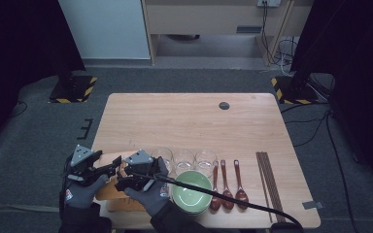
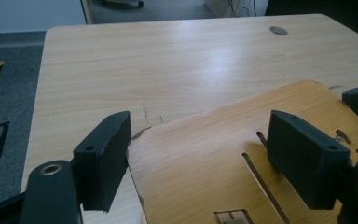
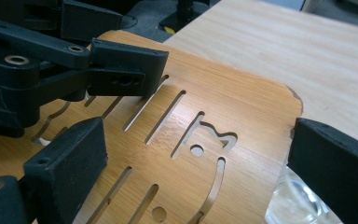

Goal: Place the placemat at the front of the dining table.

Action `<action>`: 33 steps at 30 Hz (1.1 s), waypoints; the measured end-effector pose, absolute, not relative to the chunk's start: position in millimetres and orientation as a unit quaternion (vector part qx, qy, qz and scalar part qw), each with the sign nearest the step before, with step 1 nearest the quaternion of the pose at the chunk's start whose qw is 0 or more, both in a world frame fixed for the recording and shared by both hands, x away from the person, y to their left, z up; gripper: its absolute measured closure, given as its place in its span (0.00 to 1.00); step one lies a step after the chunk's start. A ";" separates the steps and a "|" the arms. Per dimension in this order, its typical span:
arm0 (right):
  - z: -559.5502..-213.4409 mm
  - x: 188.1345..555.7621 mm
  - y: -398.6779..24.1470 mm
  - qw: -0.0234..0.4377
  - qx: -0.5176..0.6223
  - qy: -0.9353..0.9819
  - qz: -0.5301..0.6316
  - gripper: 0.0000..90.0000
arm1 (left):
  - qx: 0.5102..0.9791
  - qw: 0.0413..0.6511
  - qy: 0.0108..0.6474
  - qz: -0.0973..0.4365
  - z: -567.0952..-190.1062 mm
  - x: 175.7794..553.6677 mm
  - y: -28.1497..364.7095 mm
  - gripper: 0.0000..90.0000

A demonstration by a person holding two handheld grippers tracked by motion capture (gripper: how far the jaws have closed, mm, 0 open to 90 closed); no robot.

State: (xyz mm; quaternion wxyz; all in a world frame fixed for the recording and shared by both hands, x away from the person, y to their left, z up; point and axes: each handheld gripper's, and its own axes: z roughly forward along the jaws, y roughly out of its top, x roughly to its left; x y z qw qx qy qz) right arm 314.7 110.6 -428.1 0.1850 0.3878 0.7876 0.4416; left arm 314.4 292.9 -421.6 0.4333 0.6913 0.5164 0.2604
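Observation:
A slotted bamboo board (image 1: pixel 108 160) lies tilted at the table's near left corner. Gloved hands hold both grippers over it, jaws facing each other. My left gripper (image 1: pixel 114 166) has its jaws apart. In the left gripper view (image 2: pixel 200 130) one jaw stands at the board's (image 2: pixel 205 168) left edge and the other over its slotted top. My right gripper (image 1: pixel 121 178) also has its jaws wide apart (image 3: pixel 198 140): one jaw hangs over the board (image 3: pixel 223 107), the other beyond its right edge above a glass (image 3: pixel 293 205). One of the left gripper's fingers (image 3: pixel 126 70) rests on the board's top. I cannot tell whether any pad presses on it.
To the right of the board, three clear glasses (image 1: pixel 183 158) stand in a row. In front of them is a green bowl (image 1: pixel 192 194). Further right lie three wooden spoons (image 1: pixel 227 187) and several chopsticks (image 1: pixel 267 179). The right gripper's cable (image 1: pixel 233 199) crosses the bowl.

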 end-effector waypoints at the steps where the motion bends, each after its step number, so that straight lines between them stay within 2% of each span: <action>1: -425.6 315.3 109.4 0.187 0.386 0.787 0.443 0.05 | 0.692 0.433 0.515 0.262 -418.6 315.1 291.7 0.25; 33: -369.9 331.8 66.1 0.241 0.374 0.764 0.468 0.05 | 0.688 0.464 0.477 0.288 -361.5 339.4 248.6 0.25</action>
